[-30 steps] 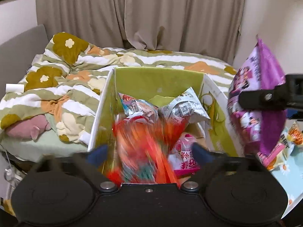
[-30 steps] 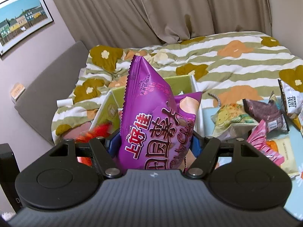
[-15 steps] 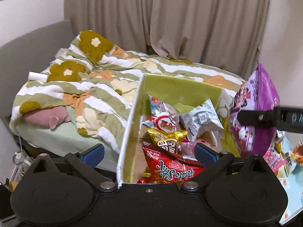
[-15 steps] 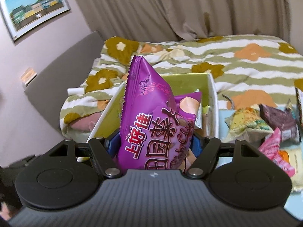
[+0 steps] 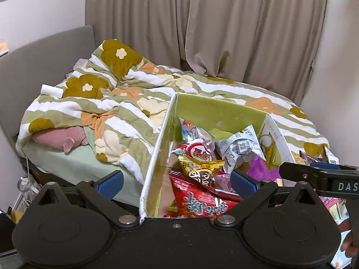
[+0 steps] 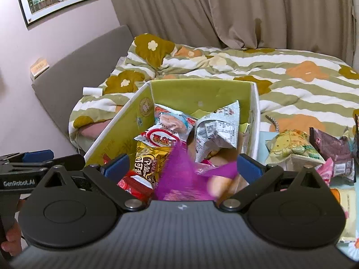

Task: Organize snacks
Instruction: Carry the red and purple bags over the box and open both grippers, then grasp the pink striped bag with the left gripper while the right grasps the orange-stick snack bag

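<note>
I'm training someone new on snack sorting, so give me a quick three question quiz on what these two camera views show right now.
1. True or false: the purple bag is pinched by the right gripper.
2. Which packet lies nearest the left gripper: A red, B grey, C gold?
3. Where do unsorted snacks lie relative to the green box?

Key: 1 false, jaws opening, bag blurred and loose. 2 A. 3 On its right, outside.

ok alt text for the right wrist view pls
A blurred purple snack bag drops between the opening jaws of the right claw into a green-lined box of snack packets. More snacks lie to the right, the left claw is at the left edge, and a bed with a flowered duvet lies behind.
</note>
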Available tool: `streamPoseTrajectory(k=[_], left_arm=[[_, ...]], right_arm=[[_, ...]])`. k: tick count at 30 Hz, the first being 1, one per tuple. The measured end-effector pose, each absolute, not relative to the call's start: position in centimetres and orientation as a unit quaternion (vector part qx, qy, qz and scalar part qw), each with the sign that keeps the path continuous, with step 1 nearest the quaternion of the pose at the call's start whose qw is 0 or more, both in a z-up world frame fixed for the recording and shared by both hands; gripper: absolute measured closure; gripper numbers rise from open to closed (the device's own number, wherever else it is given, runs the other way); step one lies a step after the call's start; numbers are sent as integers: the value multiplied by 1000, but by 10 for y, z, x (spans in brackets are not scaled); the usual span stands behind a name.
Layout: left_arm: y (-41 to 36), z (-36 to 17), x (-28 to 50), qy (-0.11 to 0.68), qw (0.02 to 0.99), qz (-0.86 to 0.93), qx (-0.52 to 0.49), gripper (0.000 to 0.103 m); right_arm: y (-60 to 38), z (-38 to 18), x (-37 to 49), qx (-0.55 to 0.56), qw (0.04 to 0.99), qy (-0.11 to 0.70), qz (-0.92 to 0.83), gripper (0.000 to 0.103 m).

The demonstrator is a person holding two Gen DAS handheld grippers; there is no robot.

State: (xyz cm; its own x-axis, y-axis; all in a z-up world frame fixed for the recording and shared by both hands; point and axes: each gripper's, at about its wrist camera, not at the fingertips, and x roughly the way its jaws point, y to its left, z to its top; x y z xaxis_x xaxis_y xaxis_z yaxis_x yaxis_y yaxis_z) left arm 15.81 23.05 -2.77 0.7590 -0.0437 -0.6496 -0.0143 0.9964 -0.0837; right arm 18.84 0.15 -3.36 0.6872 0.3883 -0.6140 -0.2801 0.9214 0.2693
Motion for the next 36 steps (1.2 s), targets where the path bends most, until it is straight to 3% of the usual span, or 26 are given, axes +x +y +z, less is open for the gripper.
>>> streamPoseTrajectory(k=[22, 36], left_arm=[[218, -12, 148, 325, 941, -94, -12, 0], [97, -3, 140, 312, 936, -165, 1, 0]], right_arm=[[-16, -11, 153, 99, 928, 348, 94, 0], [-139, 4, 103, 111, 945, 307, -12, 0]])
